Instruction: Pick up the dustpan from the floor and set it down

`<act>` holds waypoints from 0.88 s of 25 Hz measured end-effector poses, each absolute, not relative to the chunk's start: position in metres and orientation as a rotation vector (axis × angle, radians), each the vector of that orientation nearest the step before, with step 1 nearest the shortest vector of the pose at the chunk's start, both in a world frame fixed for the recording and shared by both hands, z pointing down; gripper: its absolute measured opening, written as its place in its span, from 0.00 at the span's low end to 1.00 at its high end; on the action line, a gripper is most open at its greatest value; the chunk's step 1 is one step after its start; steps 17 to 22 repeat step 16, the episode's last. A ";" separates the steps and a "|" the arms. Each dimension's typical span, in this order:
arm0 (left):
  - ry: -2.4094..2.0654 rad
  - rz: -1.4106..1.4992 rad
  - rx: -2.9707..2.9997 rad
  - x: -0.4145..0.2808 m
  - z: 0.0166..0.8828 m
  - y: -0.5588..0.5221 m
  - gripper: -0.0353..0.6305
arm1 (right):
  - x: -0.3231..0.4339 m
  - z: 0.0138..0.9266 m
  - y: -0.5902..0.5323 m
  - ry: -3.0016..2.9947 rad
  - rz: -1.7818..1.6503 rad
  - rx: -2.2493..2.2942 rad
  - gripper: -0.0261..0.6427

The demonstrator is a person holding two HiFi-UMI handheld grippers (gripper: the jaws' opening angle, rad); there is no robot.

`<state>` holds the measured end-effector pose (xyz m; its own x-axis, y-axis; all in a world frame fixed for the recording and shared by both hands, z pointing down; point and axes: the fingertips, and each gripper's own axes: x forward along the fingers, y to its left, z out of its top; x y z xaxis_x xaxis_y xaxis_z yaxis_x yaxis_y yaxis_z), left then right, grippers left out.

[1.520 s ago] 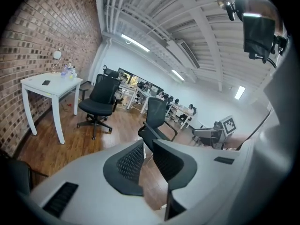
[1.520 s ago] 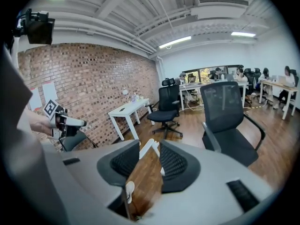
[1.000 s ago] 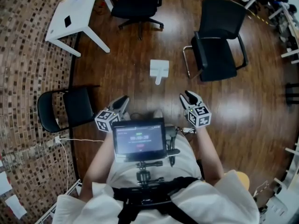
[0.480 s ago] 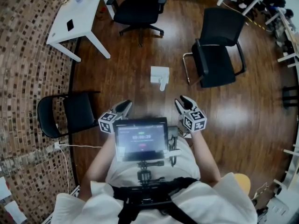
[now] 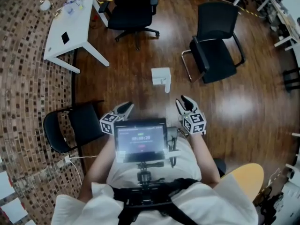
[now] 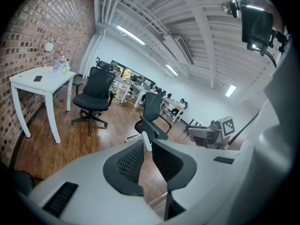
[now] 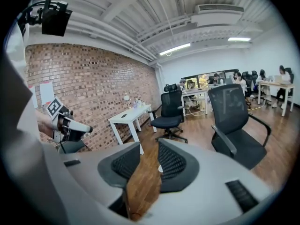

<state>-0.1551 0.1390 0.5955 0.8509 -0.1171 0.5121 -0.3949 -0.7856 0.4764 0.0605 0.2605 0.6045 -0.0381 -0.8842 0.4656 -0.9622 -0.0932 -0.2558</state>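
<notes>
Dustpan [image 5: 161, 76], white, lying flat on the wooden floor [image 5: 136, 74] ahead of the person, with its short handle turned toward them and nothing touching it. The left gripper [image 5: 125, 108] and the right gripper [image 5: 185, 101] are held in front of the person's chest, to either side of a small screen [image 5: 140, 139] mounted there, and both are well short of the dustpan. In the left gripper view the jaws stand a narrow gap apart, and only floor shows between the pads. In the right gripper view the jaws are partly apart, having just closed a little, and they too grip nothing. A black chair with a metal frame [image 5: 215, 50] stands just to the right of the dustpan. A black swivel chair [image 5: 131, 6] and a white table [image 5: 70, 25] stand farther off. Another black chair [image 5: 72, 125] stands near the left gripper, beside the brick wall [image 5: 23, 78].
</notes>
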 end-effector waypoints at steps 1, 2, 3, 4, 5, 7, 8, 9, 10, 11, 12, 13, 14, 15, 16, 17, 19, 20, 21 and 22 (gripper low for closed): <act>-0.362 0.626 2.435 -0.156 0.596 0.137 0.12 | 0.058 0.606 0.260 -2.002 0.801 2.081 0.25; -0.353 0.626 2.434 -0.157 0.596 0.133 0.12 | 0.055 0.607 0.259 -1.992 0.802 2.086 0.25; -0.344 0.625 2.430 -0.159 0.596 0.130 0.13 | 0.052 0.608 0.258 -1.982 0.805 2.088 0.25; -0.335 0.625 2.427 -0.160 0.596 0.126 0.12 | 0.049 0.608 0.257 -1.973 0.808 2.089 0.25; -0.327 0.625 2.424 -0.161 0.596 0.124 0.12 | 0.047 0.608 0.257 -1.967 0.811 2.088 0.25; -0.311 0.628 2.425 -0.158 0.596 0.121 0.12 | 0.048 0.610 0.259 -1.954 0.817 2.088 0.25; -0.304 0.628 2.427 -0.155 0.597 0.121 0.12 | 0.050 0.610 0.260 -1.950 0.821 2.090 0.25; -0.300 0.627 2.430 -0.152 0.597 0.122 0.12 | 0.052 0.609 0.261 -1.947 0.821 2.094 0.25; -0.296 0.627 2.431 -0.149 0.597 0.122 0.12 | 0.055 0.608 0.262 -1.945 0.816 2.098 0.25; -0.294 0.626 2.432 -0.147 0.596 0.122 0.12 | 0.057 0.606 0.263 -1.942 0.810 2.100 0.25; -0.291 0.625 2.431 -0.146 0.596 0.122 0.12 | 0.059 0.605 0.263 -1.938 0.808 2.102 0.25; -0.290 0.625 2.430 -0.145 0.596 0.122 0.12 | 0.060 0.605 0.264 -1.933 0.809 2.104 0.25; -0.289 0.626 2.430 -0.144 0.596 0.123 0.12 | 0.061 0.606 0.265 -1.929 0.810 2.105 0.25; -0.288 0.628 2.430 -0.144 0.597 0.123 0.12 | 0.062 0.607 0.265 -1.926 0.809 2.106 0.25; -0.287 0.630 2.430 -0.144 0.597 0.123 0.12 | 0.063 0.607 0.265 -1.924 0.808 2.106 0.25; -0.287 0.630 2.430 -0.144 0.597 0.123 0.12 | 0.063 0.607 0.265 -1.924 0.808 2.106 0.25; -0.287 0.630 2.430 -0.144 0.597 0.123 0.12 | 0.063 0.607 0.265 -1.924 0.808 2.106 0.25; -0.287 0.630 2.430 -0.144 0.597 0.123 0.12 | 0.063 0.607 0.265 -1.924 0.808 2.106 0.25; -0.287 0.630 2.430 -0.144 0.597 0.123 0.12 | 0.063 0.607 0.265 -1.924 0.808 2.106 0.25; -0.287 0.630 2.430 -0.144 0.597 0.123 0.12 | 0.063 0.607 0.265 -1.924 0.808 2.106 0.25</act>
